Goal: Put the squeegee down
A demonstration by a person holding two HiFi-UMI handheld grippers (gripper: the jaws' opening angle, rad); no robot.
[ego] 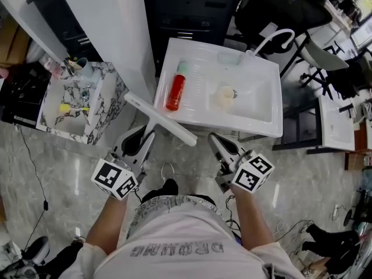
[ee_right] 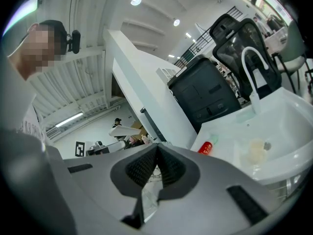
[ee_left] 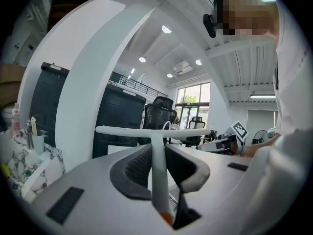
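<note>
A white T-shaped squeegee (ego: 160, 120) is held in the air in front of the white sink (ego: 261, 121), its blade overlapping the sink's near left corner. My left gripper (ego: 144, 137) is shut on its handle, and in the left gripper view the handle (ee_left: 157, 180) runs up between the ribbed pads to the crossbar blade (ee_left: 146, 130). My right gripper (ego: 214, 138) hovers to the right of the squeegee, below the sink's front rim. Its jaws are shut with nothing between them (ee_right: 156, 150). In the right gripper view the squeegee (ee_right: 122, 130) shows far off to the left.
In the sink lie a red bottle (ego: 175, 92) with a green cap and a pale lump (ego: 224, 97) by the drain; a curved white faucet (ego: 273, 39) stands at its back right. A small marble washstand (ego: 99, 127) stands to the left, a black cabinet (ego: 192, 7) behind, and office chairs to the right.
</note>
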